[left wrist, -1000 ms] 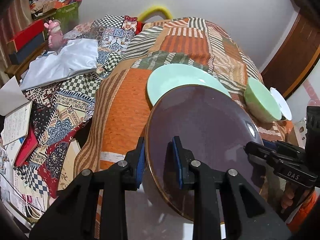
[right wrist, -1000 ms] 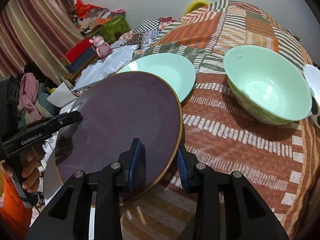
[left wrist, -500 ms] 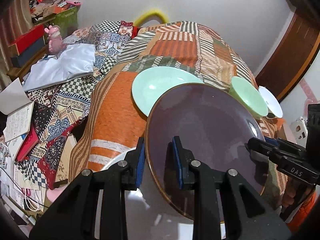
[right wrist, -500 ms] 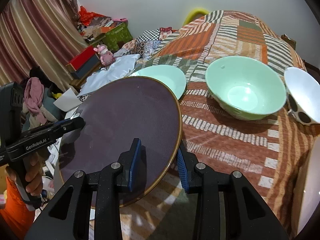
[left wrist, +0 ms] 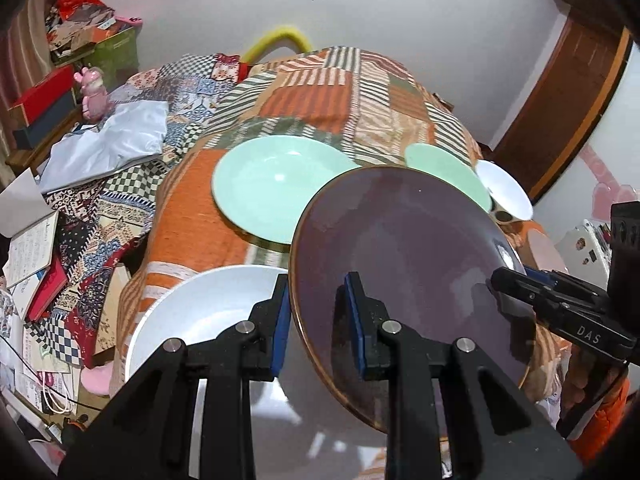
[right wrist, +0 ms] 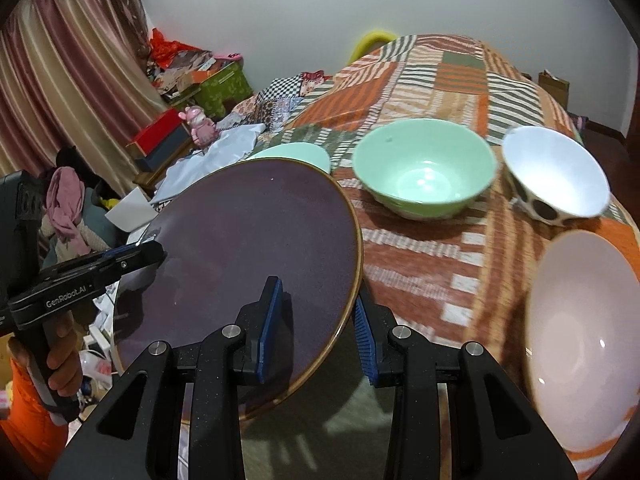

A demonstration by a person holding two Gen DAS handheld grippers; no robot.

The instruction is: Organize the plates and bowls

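Note:
A dark purple plate (left wrist: pixel 404 264) with a gold rim is held up off the bed, tilted, between both grippers. My left gripper (left wrist: pixel 318 320) is shut on its left rim. My right gripper (right wrist: pixel 316 330) is shut on its right rim (right wrist: pixel 356 280). Under it lies a white plate (left wrist: pixel 208 312). A mint green plate (left wrist: pixel 276 184) lies further back on the patchwork blanket (left wrist: pixel 320 92). A mint green bowl (right wrist: pixel 424 168), a white spotted bowl (right wrist: pixel 556 176) and a pale pink bowl (right wrist: pixel 580 336) stand to the right.
Left of the bed are books (left wrist: pixel 28 248), a grey cloth (left wrist: pixel 108 144), a pink toy (left wrist: pixel 94 92), boxes (left wrist: pixel 40 100) and curtains (right wrist: pixel 60 80). A wooden door (left wrist: pixel 560 104) is at the right. A wall is behind the bed.
Both grippers have drawn back and up with the purple plate. The white plate under it and the pink and spotted bowls have come into view.

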